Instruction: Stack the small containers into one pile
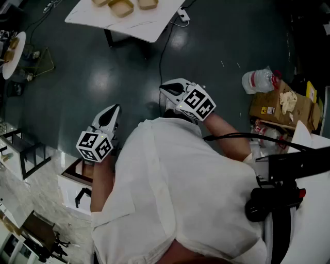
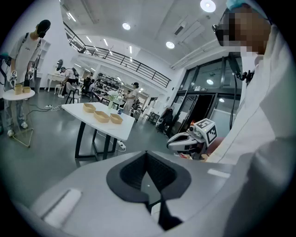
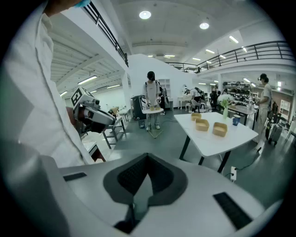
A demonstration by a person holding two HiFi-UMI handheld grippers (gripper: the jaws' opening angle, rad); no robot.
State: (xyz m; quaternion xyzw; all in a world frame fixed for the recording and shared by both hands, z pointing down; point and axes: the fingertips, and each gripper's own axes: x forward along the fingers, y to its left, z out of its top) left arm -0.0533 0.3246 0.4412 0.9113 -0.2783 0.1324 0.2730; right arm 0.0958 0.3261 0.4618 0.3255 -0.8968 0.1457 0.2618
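Head view puts your two grippers nearest, held just in front of your white shirt [image 1: 175,196] above the dark floor [image 1: 103,72]: your left gripper [image 1: 114,109] and your right gripper [image 1: 165,89]. Each gripper view shows its jaws pressed fully together, pad against pad, with nothing between them. Farther out stands one white table [image 1: 149,26], well apart from both grippers, with three small containers [image 1: 121,7] on it, side by side in a row, none stacked. Off to your right, one cardboard box [image 1: 273,105] bears a yellow label too small to read.
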